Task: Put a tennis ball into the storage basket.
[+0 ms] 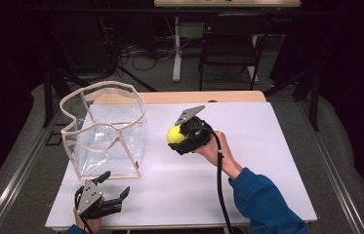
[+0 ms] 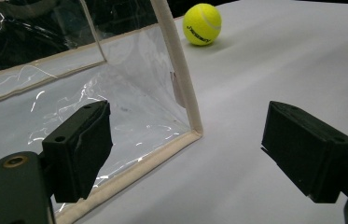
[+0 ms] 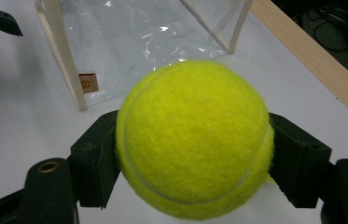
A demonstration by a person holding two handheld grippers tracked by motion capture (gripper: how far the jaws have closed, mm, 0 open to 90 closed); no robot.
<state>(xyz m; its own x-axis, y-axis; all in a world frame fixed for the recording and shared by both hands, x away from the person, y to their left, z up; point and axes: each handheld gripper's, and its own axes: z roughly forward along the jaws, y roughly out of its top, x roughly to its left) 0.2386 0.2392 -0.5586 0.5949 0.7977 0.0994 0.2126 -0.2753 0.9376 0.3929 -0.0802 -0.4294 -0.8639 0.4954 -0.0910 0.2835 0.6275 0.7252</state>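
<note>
In the high view the right hand-held gripper (image 1: 178, 138) is held above the middle of the white surface (image 1: 248, 146), its jaws pinching a yellow ball (image 1: 173, 134) that sits at its left end, toward the bag (image 1: 105, 131). The bag is clear plastic with cream edging, stands upright on the left part of the surface with its mouth open at the top, and is near the ball but apart from it. The left hand-held gripper (image 1: 112, 187) rests low at the front left corner, just in front of the bag's near bottom edge, its jaws spread with nothing between them. A blue sleeve (image 1: 262, 202) comes in from the bottom right. In the left gripper view the left hand-held gripper (image 2: 185, 154) shows two black jaws standing wide apart over the surface (image 2: 279, 60); the left jaw lies in front of the bag's (image 2: 181, 84) lower seam, and whether it touches cannot be told. The ball (image 2: 202, 24) shows far off beyond the bag's corner. In the right gripper view the right hand-held gripper (image 3: 192, 154) has one jaw pressed to each side of the ball (image 3: 195, 135), which is clamped between them. Behind it stands the bag (image 3: 129, 42), bearing a small tag at its near corner, and the surface's (image 3: 17, 116) wooden edge runs along the right.
</note>
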